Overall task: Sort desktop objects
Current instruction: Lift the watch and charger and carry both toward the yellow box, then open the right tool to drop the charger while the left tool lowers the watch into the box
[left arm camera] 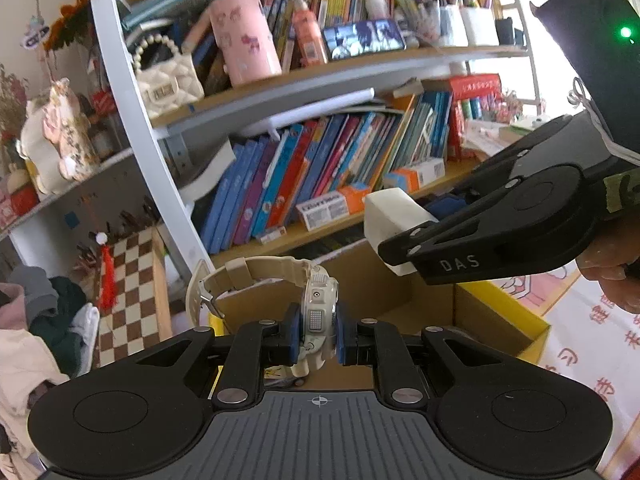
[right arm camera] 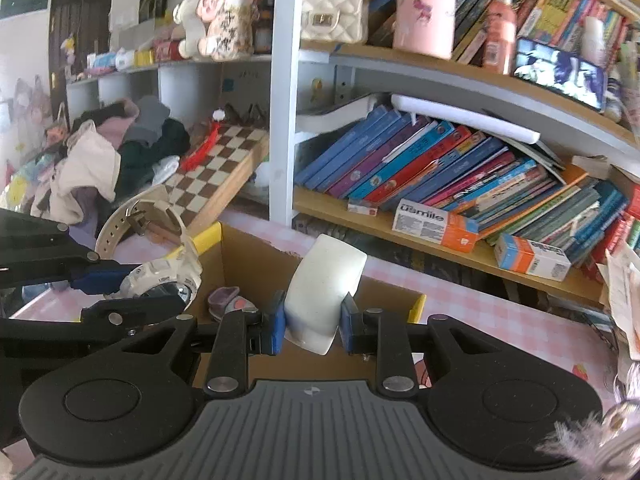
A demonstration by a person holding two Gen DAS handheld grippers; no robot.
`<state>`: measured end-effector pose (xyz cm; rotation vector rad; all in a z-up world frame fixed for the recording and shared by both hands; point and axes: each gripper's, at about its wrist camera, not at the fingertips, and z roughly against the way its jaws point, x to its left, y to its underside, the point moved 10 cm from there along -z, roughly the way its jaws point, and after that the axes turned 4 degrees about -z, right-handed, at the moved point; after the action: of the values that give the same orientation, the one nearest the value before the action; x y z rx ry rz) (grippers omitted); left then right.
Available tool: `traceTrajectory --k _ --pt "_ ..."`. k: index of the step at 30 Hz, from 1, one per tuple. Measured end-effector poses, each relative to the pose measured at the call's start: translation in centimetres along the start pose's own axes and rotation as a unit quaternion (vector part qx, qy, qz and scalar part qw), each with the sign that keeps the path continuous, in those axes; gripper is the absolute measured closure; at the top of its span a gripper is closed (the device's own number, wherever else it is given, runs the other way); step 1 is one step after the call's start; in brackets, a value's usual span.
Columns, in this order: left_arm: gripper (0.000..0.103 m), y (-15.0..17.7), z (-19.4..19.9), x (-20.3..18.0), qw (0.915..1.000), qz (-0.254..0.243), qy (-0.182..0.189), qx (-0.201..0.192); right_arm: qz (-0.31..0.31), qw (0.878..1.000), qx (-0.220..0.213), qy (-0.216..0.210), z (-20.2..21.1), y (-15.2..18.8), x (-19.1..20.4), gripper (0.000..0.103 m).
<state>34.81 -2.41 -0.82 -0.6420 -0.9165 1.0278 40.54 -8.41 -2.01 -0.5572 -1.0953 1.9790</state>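
My left gripper (left arm camera: 317, 334) is shut on a cream digital watch (left arm camera: 318, 312), its strap looping up to the left. It hangs over an open cardboard box with yellow edges (left arm camera: 516, 312). My right gripper (right arm camera: 312, 330) is shut on a white rounded case (right arm camera: 324, 292), also above the box (right arm camera: 256, 268). The watch (right arm camera: 168, 276) and the left gripper show at the left in the right wrist view. The white case (left arm camera: 394, 220) and the right gripper show at the right in the left wrist view. A small purple-grey object (right arm camera: 226, 300) lies inside the box.
A bookshelf packed with leaning books (right arm camera: 440, 168) stands just behind the box. A checkered board (right arm camera: 212, 172) leans at the left beside a pile of clothes (right arm camera: 100, 160). The desk has a pink checked cover (right arm camera: 500, 312). Small orange-and-white boxes (right arm camera: 436, 222) lie on the lower shelf.
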Motion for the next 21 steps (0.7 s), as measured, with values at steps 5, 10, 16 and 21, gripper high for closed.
traceTrajectory --k 5,10,16,21 --pt "0.087 0.6 -2.9 0.1 0.9994 0.001 0.011 0.033 0.034 0.999 0.032 -0.009 -3.3 0.3 -0.2 0.078" --pt "0.087 2.1 -5.8 0.0 0.9961 0.010 0.033 0.081 0.078 0.994 0.075 -0.022 -6.6 1.0 -0.1 0.078" --pt "0.087 4.0 -7.7 -0.3 0.9904 0.019 0.056 0.125 0.119 0.984 0.128 -0.037 -10.0 2.9 0.1 0.078" --pt "0.087 5.0 -8.4 -0.5 0.9860 0.020 0.070 0.150 0.149 0.975 0.158 -0.047 -11.6 3.8 0.4 0.078"
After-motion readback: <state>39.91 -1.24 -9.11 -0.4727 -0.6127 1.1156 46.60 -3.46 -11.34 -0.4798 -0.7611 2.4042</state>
